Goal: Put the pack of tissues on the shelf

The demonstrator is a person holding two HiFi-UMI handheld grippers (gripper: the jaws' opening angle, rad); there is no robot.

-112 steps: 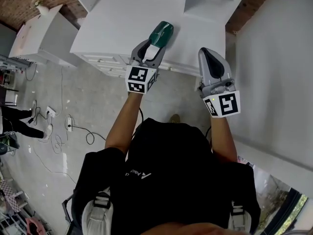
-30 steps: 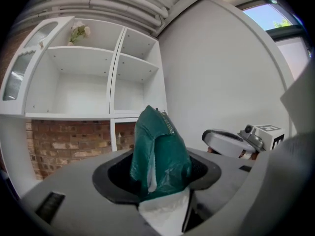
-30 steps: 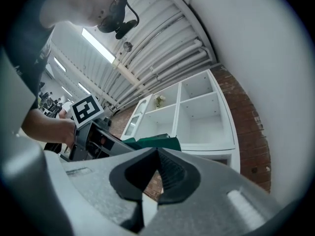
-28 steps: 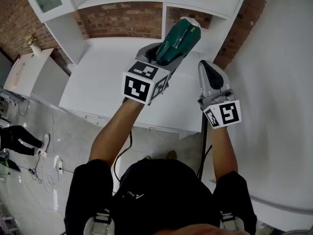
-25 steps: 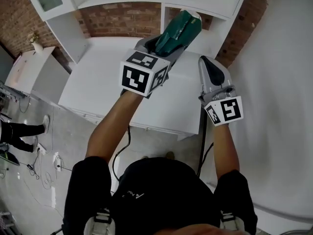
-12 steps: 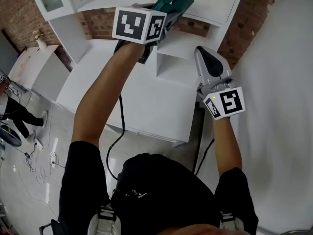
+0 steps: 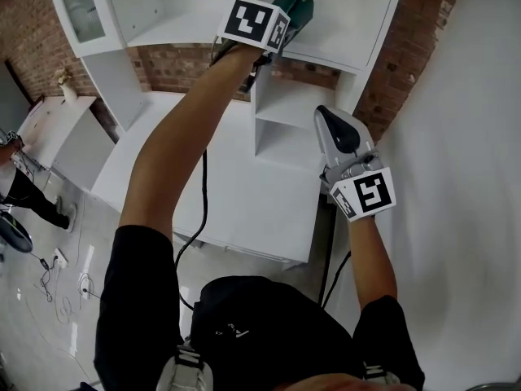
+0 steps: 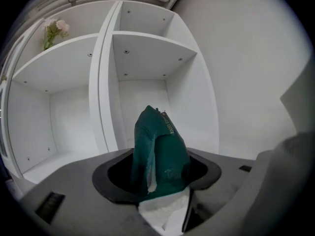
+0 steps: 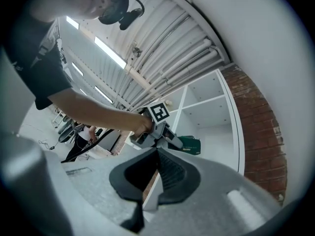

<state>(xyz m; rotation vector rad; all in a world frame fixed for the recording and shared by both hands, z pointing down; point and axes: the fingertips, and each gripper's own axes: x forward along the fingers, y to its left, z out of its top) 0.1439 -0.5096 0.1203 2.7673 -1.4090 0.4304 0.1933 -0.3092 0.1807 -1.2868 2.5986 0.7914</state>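
Observation:
My left gripper (image 7: 278,16) is raised to the white shelf unit (image 7: 326,52) and is shut on the dark green pack of tissues (image 7: 297,5). In the left gripper view the pack (image 8: 162,151) stands up between the jaws of the left gripper (image 8: 160,168), with white tissue showing at its base, facing an open shelf compartment (image 8: 147,48). The right gripper (image 7: 329,124) hangs lower, beside the shelf unit's right side, shut and holding nothing. The right gripper view shows the right gripper (image 9: 158,154), and beyond it the left gripper (image 9: 162,129) holding the pack (image 9: 190,144) inside a compartment (image 9: 214,141).
A white counter (image 7: 203,186) runs below the shelves. A brick wall (image 7: 407,47) is behind, and a plain white wall (image 7: 464,177) is close on the right. Flowers (image 8: 52,29) stand on an upper left shelf. A person (image 7: 24,190) and cables are on the floor at left.
My left arm has lifted the tissue pack from above the counter up into the upper shelf compartment. The right gripper has stayed about where it was, still shut.

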